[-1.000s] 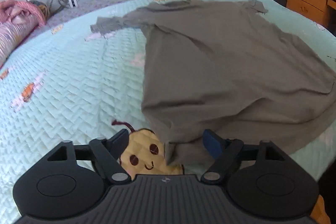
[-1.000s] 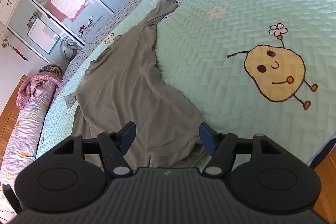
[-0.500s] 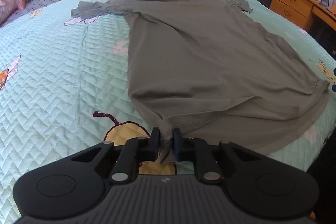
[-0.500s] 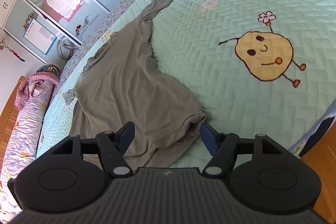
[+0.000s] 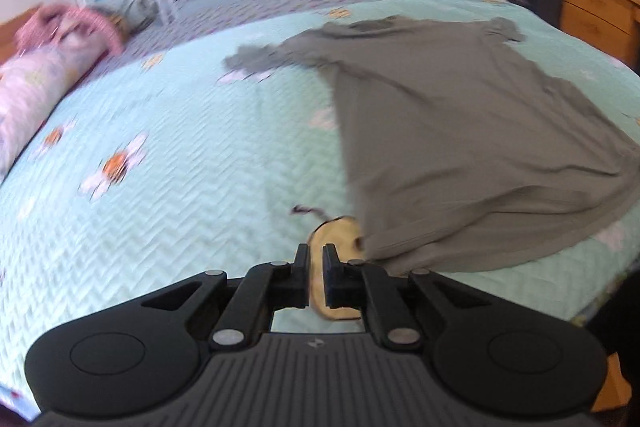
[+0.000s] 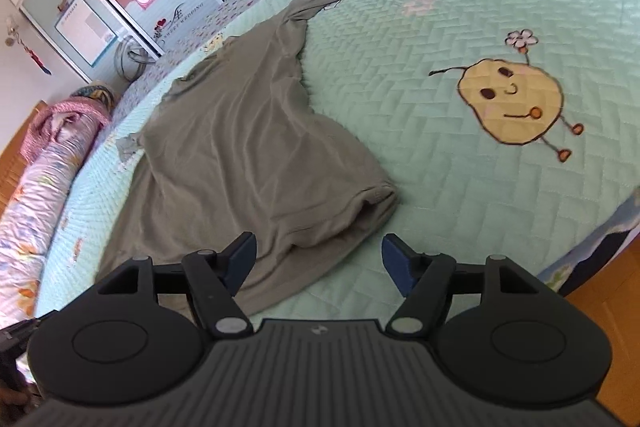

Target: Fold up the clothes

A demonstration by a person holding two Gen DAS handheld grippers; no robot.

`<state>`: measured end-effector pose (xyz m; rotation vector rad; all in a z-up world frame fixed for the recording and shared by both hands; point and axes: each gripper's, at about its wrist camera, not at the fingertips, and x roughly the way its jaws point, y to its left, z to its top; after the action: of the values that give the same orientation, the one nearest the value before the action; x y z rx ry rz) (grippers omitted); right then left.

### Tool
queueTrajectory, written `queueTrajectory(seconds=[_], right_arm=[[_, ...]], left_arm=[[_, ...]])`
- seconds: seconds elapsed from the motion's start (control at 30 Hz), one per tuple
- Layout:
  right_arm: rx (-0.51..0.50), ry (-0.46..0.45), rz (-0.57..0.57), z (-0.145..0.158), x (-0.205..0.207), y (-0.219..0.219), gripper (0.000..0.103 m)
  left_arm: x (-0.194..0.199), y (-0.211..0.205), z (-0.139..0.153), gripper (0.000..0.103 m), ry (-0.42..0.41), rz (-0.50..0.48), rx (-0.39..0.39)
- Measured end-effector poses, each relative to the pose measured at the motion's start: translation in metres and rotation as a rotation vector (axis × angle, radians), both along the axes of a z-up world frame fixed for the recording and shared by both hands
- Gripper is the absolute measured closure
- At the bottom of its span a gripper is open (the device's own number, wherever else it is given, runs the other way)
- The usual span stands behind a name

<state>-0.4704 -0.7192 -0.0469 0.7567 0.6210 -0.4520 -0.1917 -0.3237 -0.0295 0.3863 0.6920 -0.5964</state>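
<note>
A grey-green T-shirt (image 5: 460, 127) lies spread on the mint quilted bed (image 5: 180, 207), collar far, hem near. My left gripper (image 5: 317, 267) is shut to a narrow slit. Only the yellow pear print (image 5: 336, 235) shows in that slit. The shirt's near-left hem corner sits just right of the fingers, beside the right one. The left wrist view is blurred by motion. In the right wrist view the shirt (image 6: 240, 131) runs away from me, and my right gripper (image 6: 318, 259) hovers open over its rumpled near-right hem corner with nothing between the fingers.
A rolled floral and pink bedding bundle (image 6: 40, 187) lies along the bed's left side. A pear cartoon (image 6: 512, 103) is printed on the quilt to the right of the shirt. The bed's edge (image 6: 580, 247) drops to wood floor. A wooden dresser (image 5: 592, 15) stands at far right.
The left gripper shut on the hem corner half a second ago; now it has swung left and the corner is outside its fingers. The right gripper stays open and has barely moved.
</note>
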Motion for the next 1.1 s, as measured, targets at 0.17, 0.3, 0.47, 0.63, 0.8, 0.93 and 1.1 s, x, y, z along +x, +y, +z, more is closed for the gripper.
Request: queueTrajectory(seconds=[0.17,0.3,0.47,0.63,0.8,0.93,1.1], right_arm=[[-0.140,0.035,0.048,0.010,-0.001,0.010,0.032],[-0.194,0.049,0.083,0.015,-0.001,0.016,0.030],[-0.229,0.055,0.136,0.019,0.007,0.027,0.029],[-0.222,0.055,0.173,0.021,0.020,0.036,0.029],[-0.205,0.052,0.179,0.022,0.025,0.042,0.029],[-0.229,0.060,0.209,0.021,0.025,0.050,0.029],[-0.332,0.089,0.291,0.019,0.032,0.066,0.029]], left_arm=[[-0.003,-0.008,-0.007,0.086,0.015,-0.061,-0.019],[-0.010,-0.027,-0.019,0.043,-0.085,-0.162,0.052],[-0.001,-0.043,-0.031,0.043,-0.082,-0.257,0.101],[0.012,-0.055,-0.043,0.046,-0.076,-0.330,0.180],[0.017,-0.054,-0.042,0.100,-0.017,-0.334,0.147],[0.002,-0.035,-0.017,0.100,-0.057,-0.273,0.070],[-0.008,-0.017,-0.006,0.099,-0.048,-0.197,0.046]])
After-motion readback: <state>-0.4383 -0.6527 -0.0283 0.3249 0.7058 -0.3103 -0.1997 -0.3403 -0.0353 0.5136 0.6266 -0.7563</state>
